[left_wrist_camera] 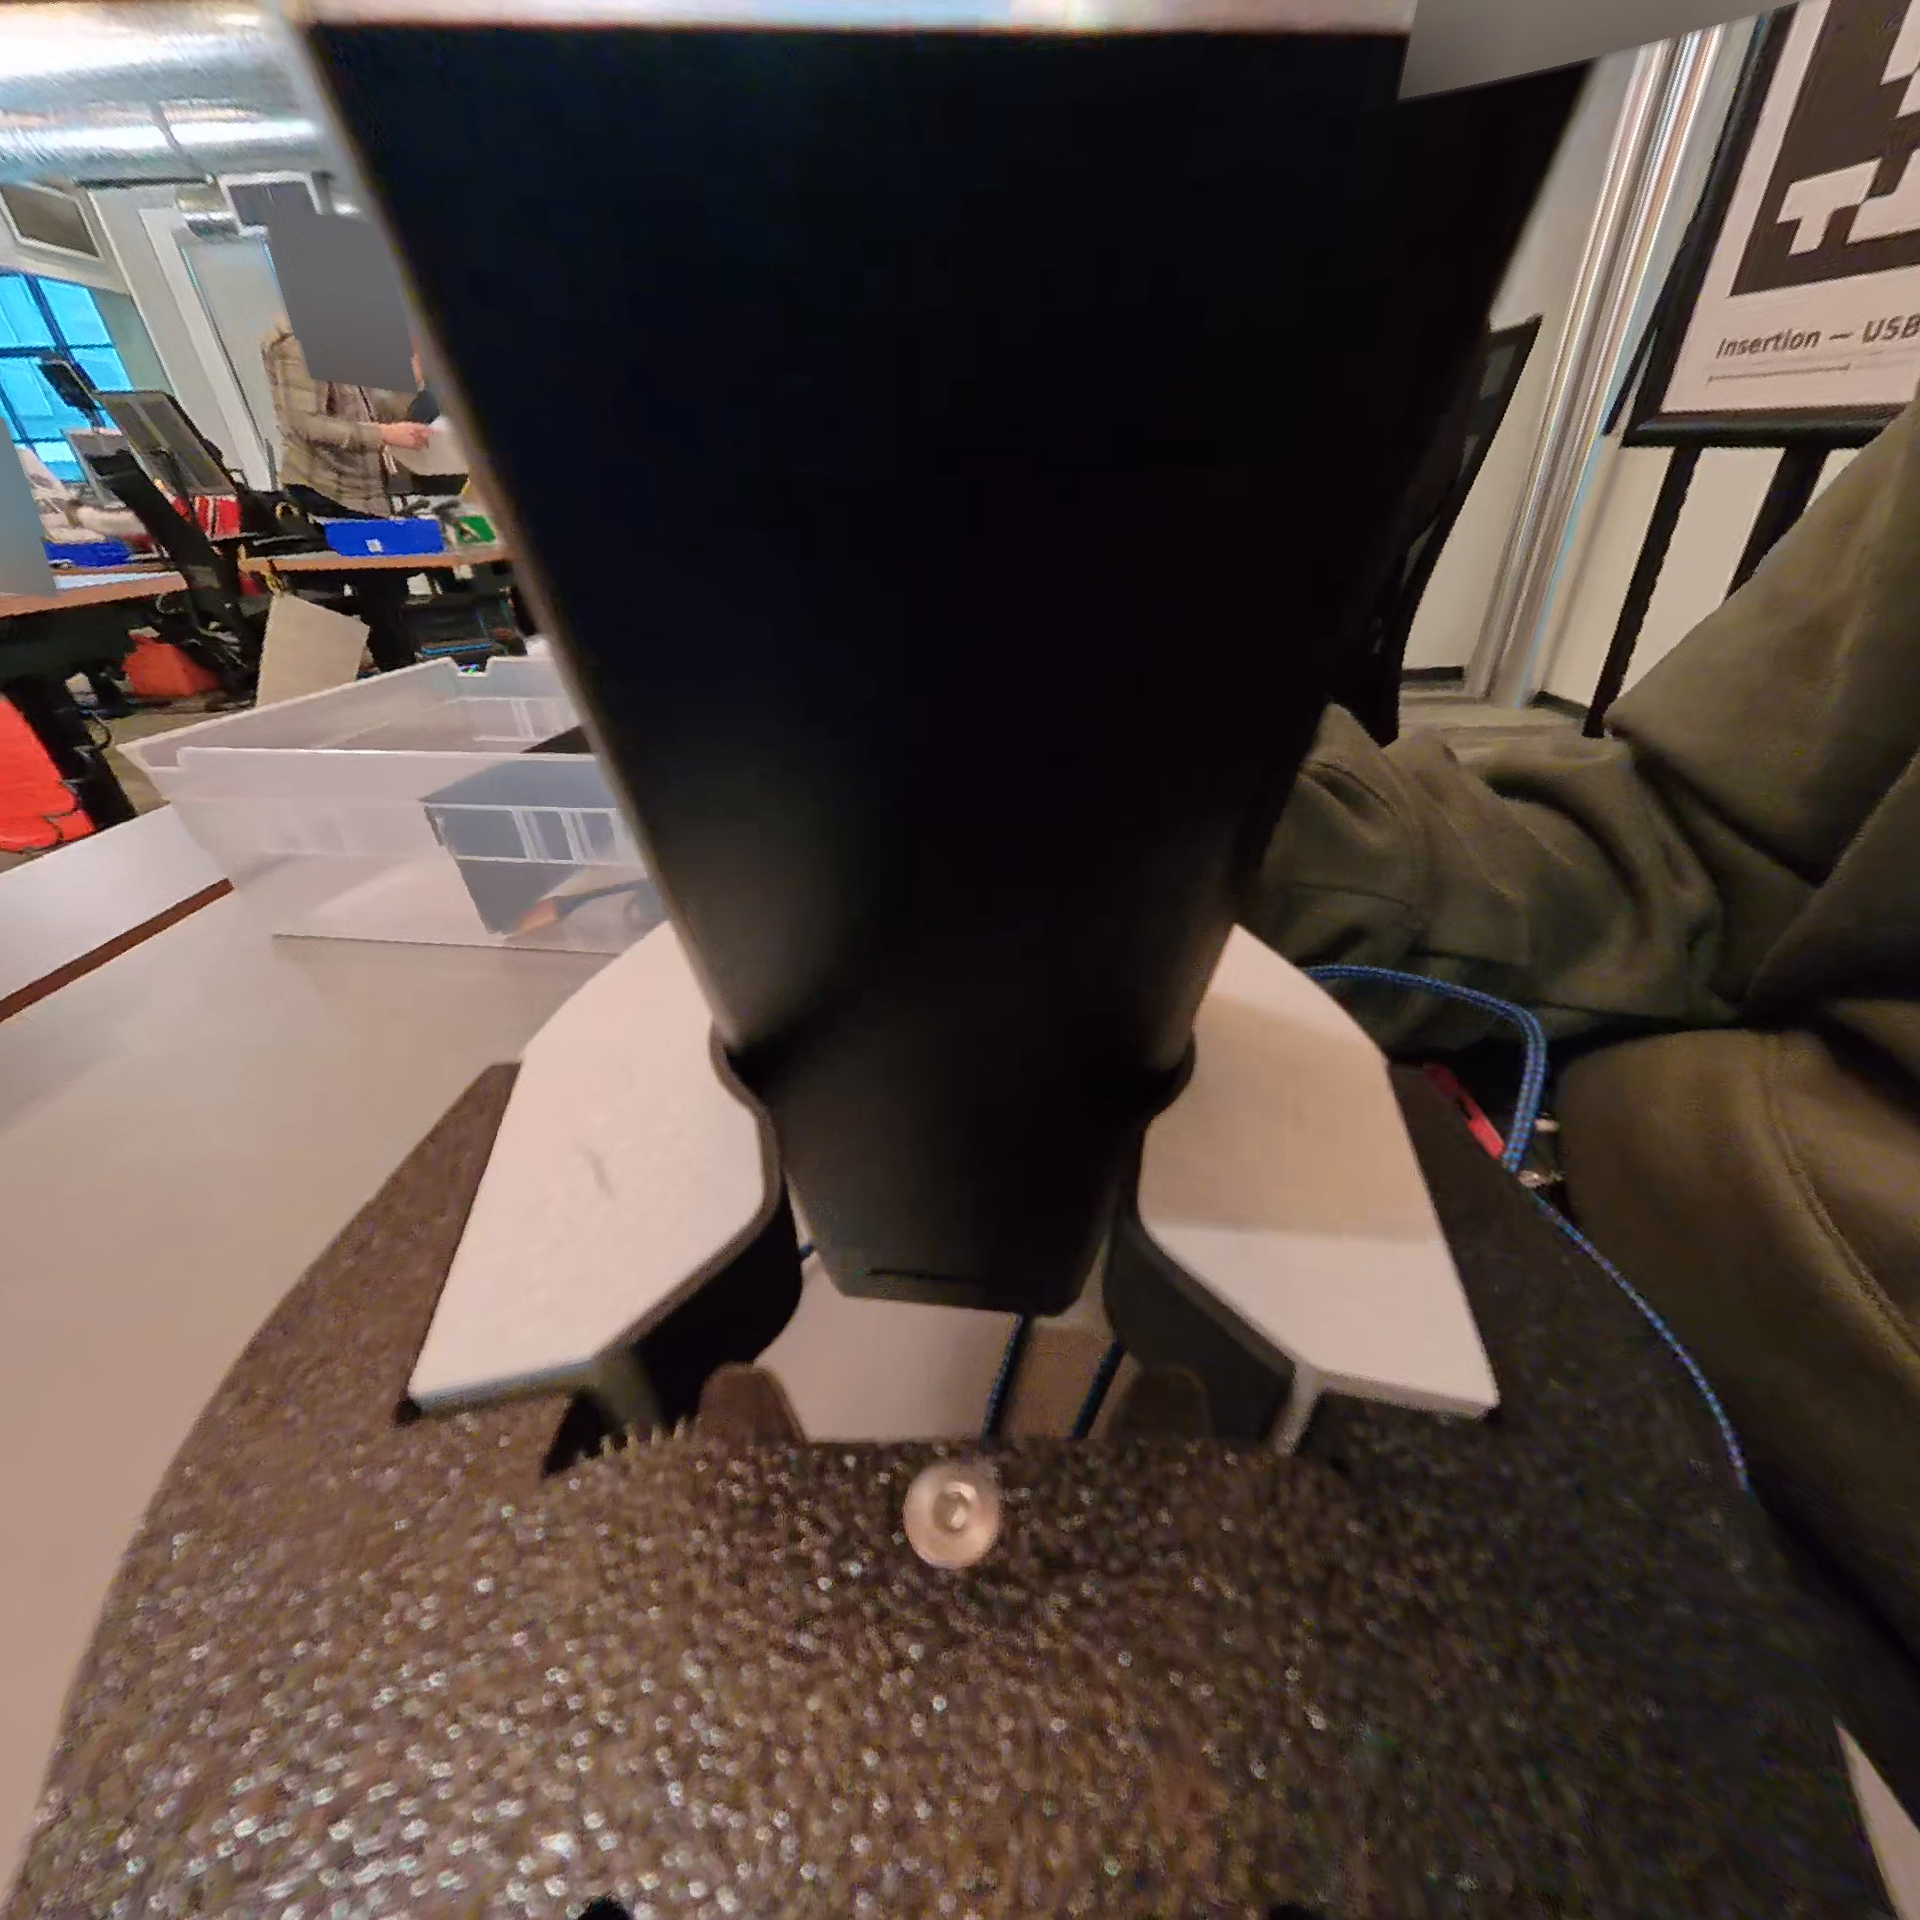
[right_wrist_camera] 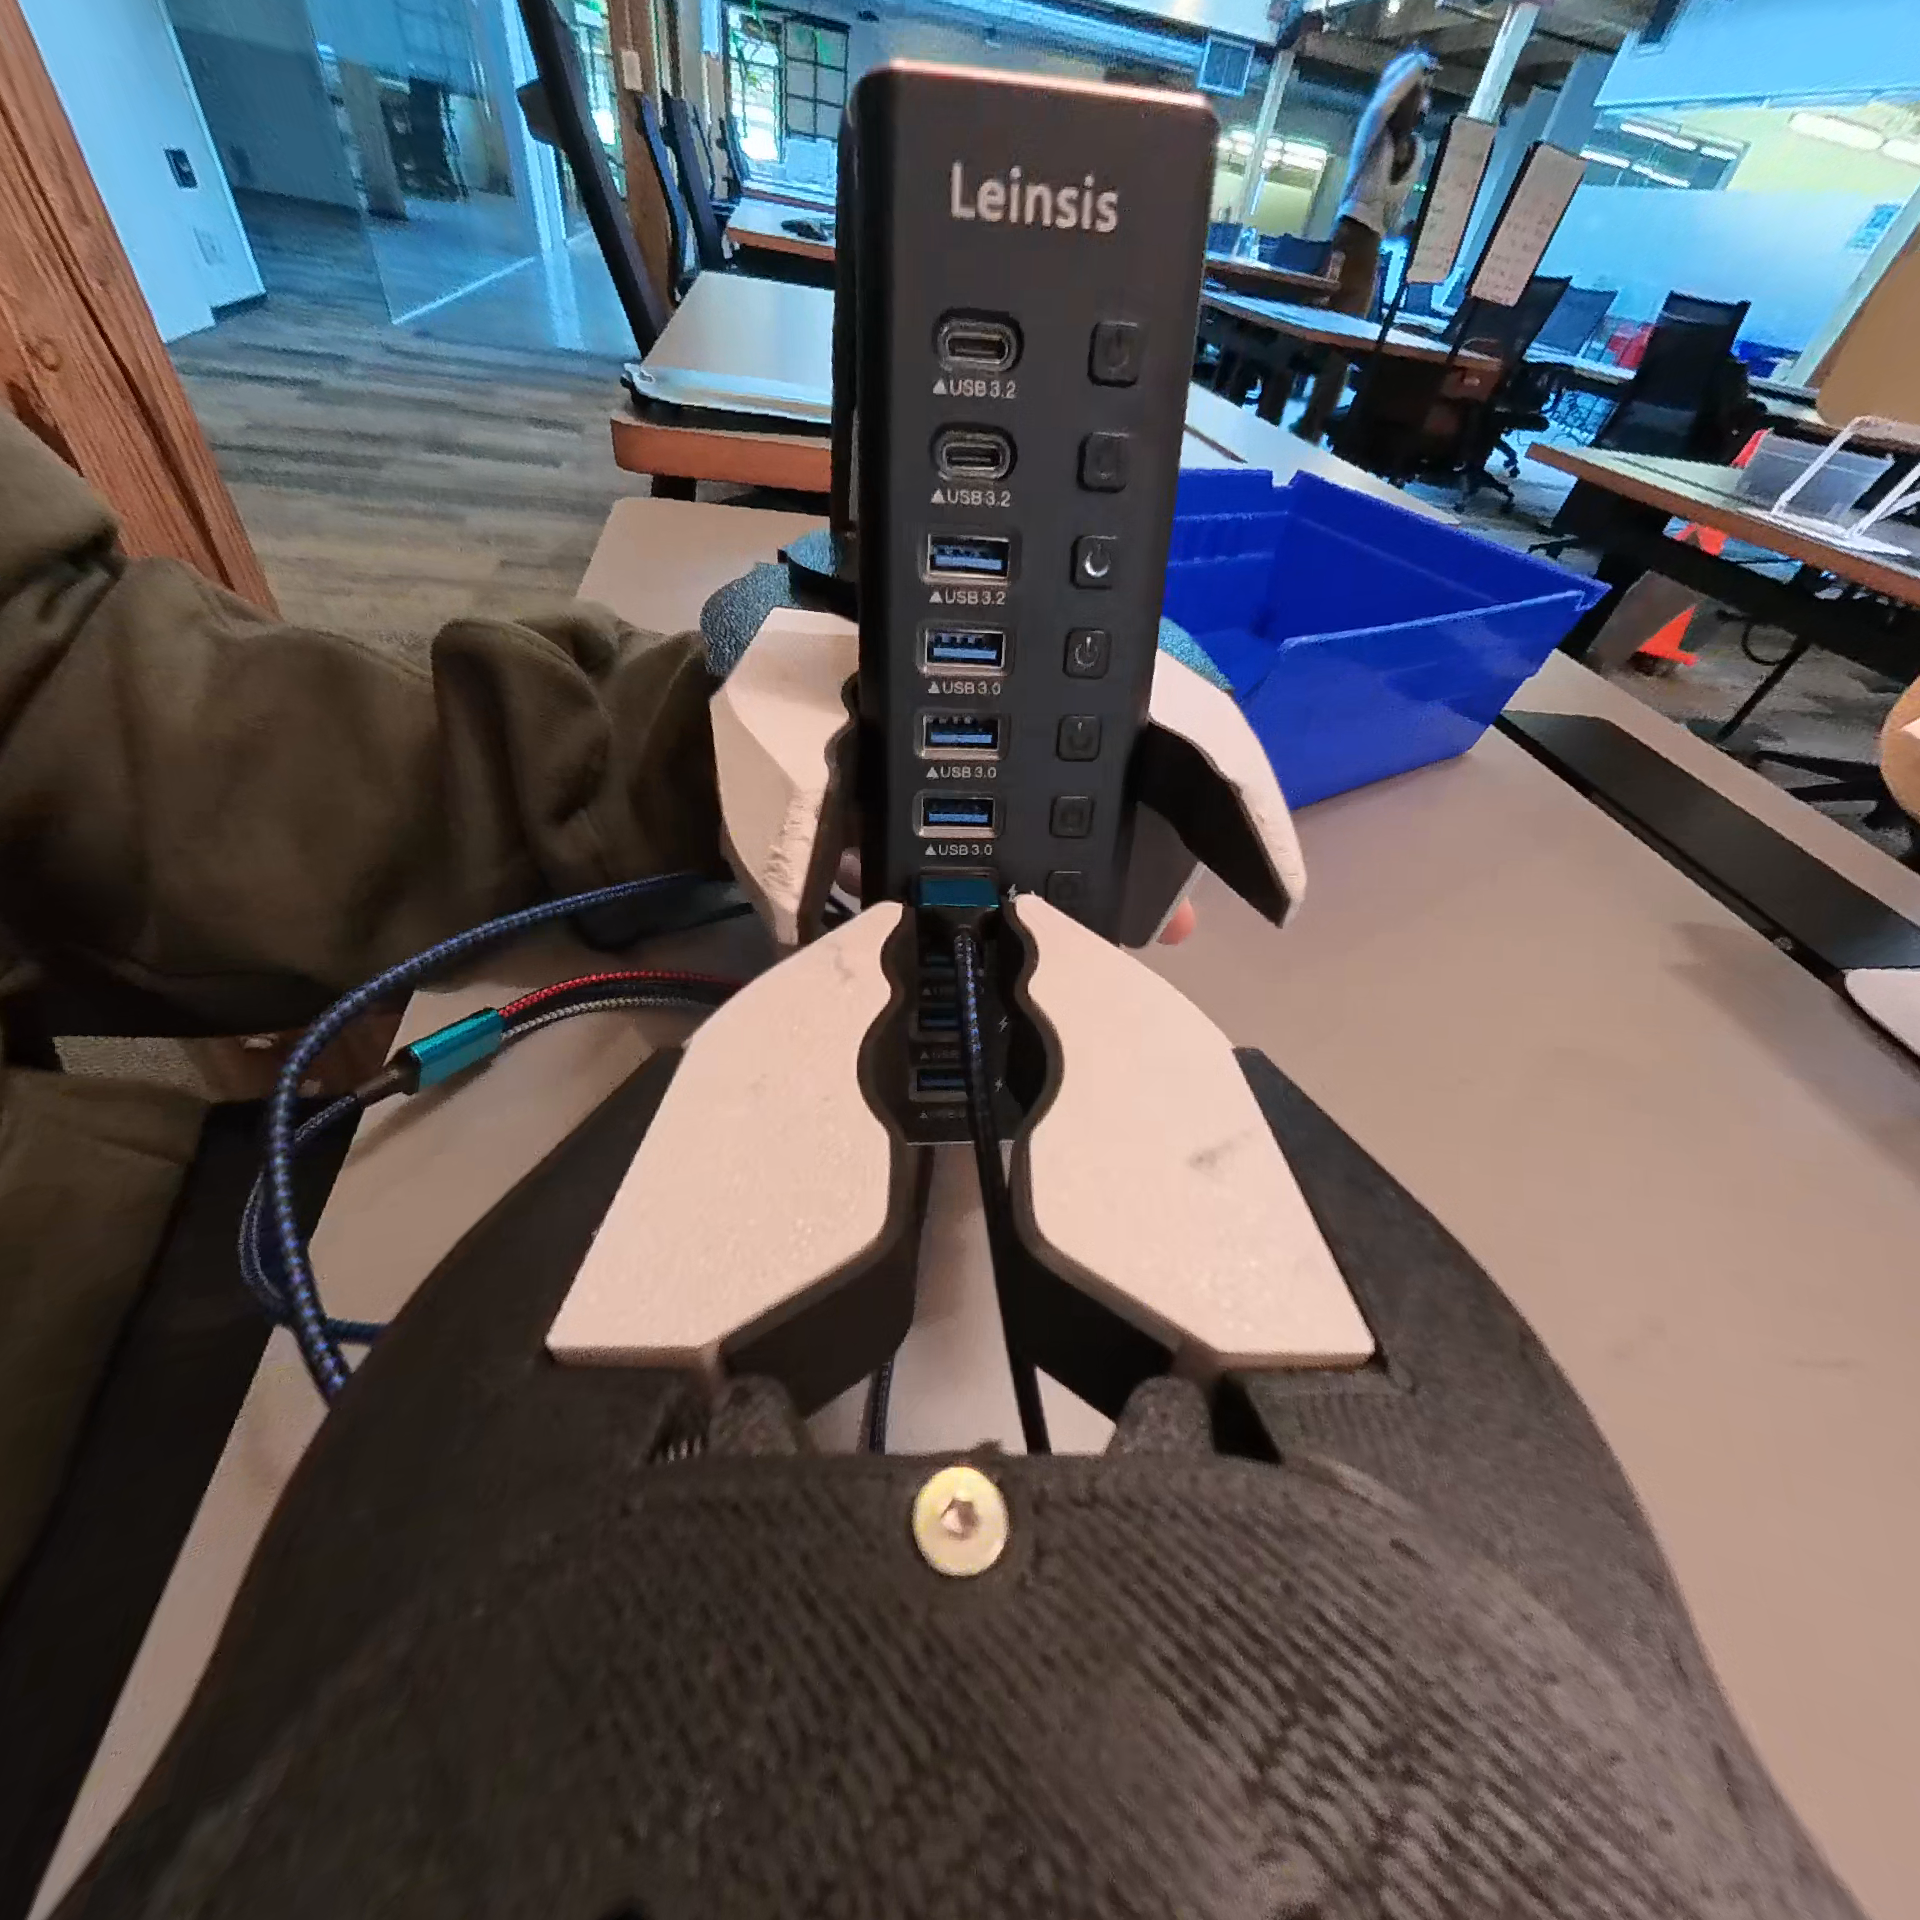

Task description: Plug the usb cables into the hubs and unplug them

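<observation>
A black USB hub stands upright, its row of ports facing the right wrist view. My left gripper is shut on its lower sides. In the left wrist view the hub's plain back fills the frame between the white fingers of my left gripper. My right gripper is shut on a teal USB plug, which sits at a port in the hub's lower half. How deep it sits is hidden. Its blue braided cable runs back between my fingers.
A second teal connector with red and dark braided cables lies on the table at the left. A blue bin stands behind the hub on the right. A clear plastic bin stands at the left. An olive sleeve lies at the left. Both grippers' tips are close together, under 4 cm apart.
</observation>
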A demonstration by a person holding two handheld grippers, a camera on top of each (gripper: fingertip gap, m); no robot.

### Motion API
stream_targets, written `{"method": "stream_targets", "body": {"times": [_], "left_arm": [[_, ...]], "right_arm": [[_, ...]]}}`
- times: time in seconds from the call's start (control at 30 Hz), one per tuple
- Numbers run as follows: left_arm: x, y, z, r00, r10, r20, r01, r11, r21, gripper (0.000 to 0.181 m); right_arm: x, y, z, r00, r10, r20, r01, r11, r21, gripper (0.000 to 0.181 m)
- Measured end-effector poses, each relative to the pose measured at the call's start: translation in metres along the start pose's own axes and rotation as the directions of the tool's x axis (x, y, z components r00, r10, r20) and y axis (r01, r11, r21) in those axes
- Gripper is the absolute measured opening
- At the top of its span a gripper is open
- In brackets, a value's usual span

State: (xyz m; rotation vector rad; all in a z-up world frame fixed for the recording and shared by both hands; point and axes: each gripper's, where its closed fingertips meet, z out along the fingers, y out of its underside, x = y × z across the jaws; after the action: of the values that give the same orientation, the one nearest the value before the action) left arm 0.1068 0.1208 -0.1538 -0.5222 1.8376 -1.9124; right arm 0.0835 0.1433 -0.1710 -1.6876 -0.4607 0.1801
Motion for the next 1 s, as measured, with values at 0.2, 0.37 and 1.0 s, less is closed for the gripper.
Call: {"method": "stream_targets", "body": {"times": [0.2, 0.37, 1.0], "left_arm": [[-0.001, -0.001, 0.001, 1.0, -0.006, 0.012, 0.006, 1.0, -0.003, 0.073], [-0.004, -0.006, -0.001, 1.0, -0.009, 0.024, 0.008, 0.999, 0.034, 0.075], [-0.016, -0.008, -0.012, 0.994, 0.045, 0.104, -0.047, 0.999, 0.02, 0.06]], "right_arm": [[0.002, 0.001, -0.001, 1.0, 0.009, -0.011, -0.009, 1.0, 0.029, 0.013], [0.005, -0.002, -0.001, 0.999, 0.027, -0.019, -0.025, 0.997, 0.07, 0.013], [0.015, -0.013, -0.009, 0.979, 0.204, -0.025, -0.197, 0.966, 0.17, 0.014]]}}
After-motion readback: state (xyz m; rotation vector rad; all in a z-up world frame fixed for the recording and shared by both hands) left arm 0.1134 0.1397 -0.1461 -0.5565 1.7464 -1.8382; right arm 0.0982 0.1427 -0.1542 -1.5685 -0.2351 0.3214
